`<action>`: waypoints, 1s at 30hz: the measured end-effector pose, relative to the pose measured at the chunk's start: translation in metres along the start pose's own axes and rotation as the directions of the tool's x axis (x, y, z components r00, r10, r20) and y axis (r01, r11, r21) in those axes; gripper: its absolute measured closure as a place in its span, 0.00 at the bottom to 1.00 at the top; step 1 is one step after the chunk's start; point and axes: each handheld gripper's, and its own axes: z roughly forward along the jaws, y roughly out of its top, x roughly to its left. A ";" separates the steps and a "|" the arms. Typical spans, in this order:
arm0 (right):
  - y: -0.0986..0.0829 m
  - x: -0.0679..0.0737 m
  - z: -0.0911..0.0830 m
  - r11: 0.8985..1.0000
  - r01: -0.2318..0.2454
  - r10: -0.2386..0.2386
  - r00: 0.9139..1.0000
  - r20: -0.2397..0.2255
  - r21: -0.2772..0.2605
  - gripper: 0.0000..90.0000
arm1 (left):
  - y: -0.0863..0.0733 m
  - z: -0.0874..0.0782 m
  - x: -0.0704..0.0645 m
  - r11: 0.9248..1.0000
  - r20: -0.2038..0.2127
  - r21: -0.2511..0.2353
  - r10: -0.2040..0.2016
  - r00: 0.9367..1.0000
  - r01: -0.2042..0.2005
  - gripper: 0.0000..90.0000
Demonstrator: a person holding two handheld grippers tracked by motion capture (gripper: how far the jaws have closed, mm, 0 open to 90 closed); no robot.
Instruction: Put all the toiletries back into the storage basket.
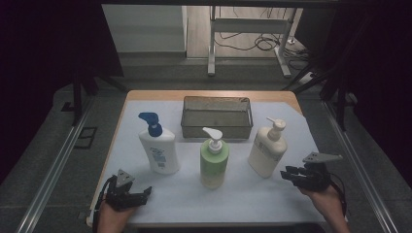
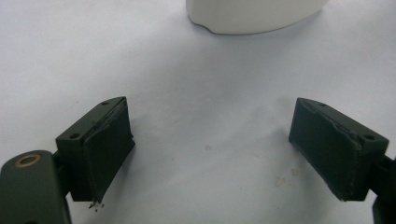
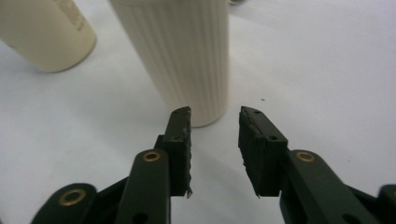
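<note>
— How did the tongs stand?

— The left tongs (image 1: 141,196) lay low at the near left corner of the table (image 1: 272,199), jaws spread wide with nothing between them. In the left gripper view the left tongs (image 2: 210,149) framed bare white table, and the base of the white bottle with the blue pump (image 2: 254,16) stood ahead of them, apart.

— And the other hand?

— The right tongs (image 1: 287,173) sat at the near right, jaws parted by a narrow gap and gripping nothing. They were near the foot of the cream bottle (image 1: 267,148), not touching it. In the right gripper view the right tongs (image 3: 215,140) pointed toward a ribbed bottle (image 3: 187,56) standing just beyond the tips, with the cream bottle (image 3: 46,32) off to the left.

— What else was on the table?

— The white bottle with the blue pump (image 1: 158,145) stood upright left of centre, the green bottle (image 1: 214,160) in the middle and nearest the front, the cream one tilted at the right. Behind them a mesh basket (image 1: 217,128) sat at the far edge.
</note>
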 end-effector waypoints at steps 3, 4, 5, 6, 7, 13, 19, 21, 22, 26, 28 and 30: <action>0.004 0.005 -0.004 1.000 0.011 -0.011 1.000 -0.003 -0.003 0.66 | 0.000 0.000 0.000 1.000 0.000 0.000 0.000 1.000 0.000 0.14; 0.005 0.007 -0.006 1.000 0.013 -0.013 1.000 -0.003 -0.003 0.65 | 0.000 0.000 0.000 1.000 0.000 -0.001 0.000 1.000 0.000 0.14; 0.007 0.008 -0.007 1.000 0.019 -0.019 1.000 -0.002 -0.003 0.65 | 0.000 0.000 0.000 1.000 0.000 -0.001 0.000 1.000 0.000 0.14; 0.009 0.010 -0.008 1.000 0.019 -0.019 1.000 -0.004 -0.005 0.64 | 0.000 0.000 0.000 1.000 0.000 -0.001 0.000 1.000 0.000 0.14; 0.010 0.011 -0.009 1.000 0.018 -0.018 1.000 -0.004 -0.006 0.63 | 0.000 0.000 0.000 1.000 0.000 -0.001 0.000 1.000 0.000 0.14; 0.023 0.019 -0.017 1.000 0.025 -0.025 1.000 0.014 -0.007 0.54 | 0.000 0.000 0.000 1.000 0.000 0.001 0.002 1.000 -0.002 0.14; 0.037 0.024 -0.024 1.000 0.021 -0.021 1.000 0.011 -0.022 0.47 | 0.000 0.000 0.000 1.000 0.000 -0.001 0.001 1.000 -0.001 0.14; 0.040 0.026 -0.024 1.000 0.019 -0.019 1.000 0.009 -0.024 0.46 | 0.000 0.000 0.000 1.000 0.000 -0.001 0.002 1.000 -0.002 0.14; 0.042 0.026 -0.024 1.000 0.021 -0.021 1.000 0.011 -0.023 0.44 | 0.000 0.000 0.000 1.000 0.000 -0.001 0.001 1.000 -0.001 0.14; 0.048 0.029 -0.025 1.000 0.023 -0.022 1.000 0.021 -0.018 0.40 | 0.000 0.000 0.000 1.000 0.000 -0.001 0.002 1.000 -0.002 0.14; 0.051 0.030 -0.024 1.000 0.019 -0.019 1.000 0.019 -0.014 0.38 | 0.000 0.000 0.000 1.000 0.000 -0.002 -0.001 1.000 0.001 0.14; 0.055 0.030 -0.024 1.000 0.018 -0.018 1.000 0.023 -0.007 0.35 | 0.000 0.000 0.000 1.000 0.000 -0.003 -0.001 1.000 0.001 0.14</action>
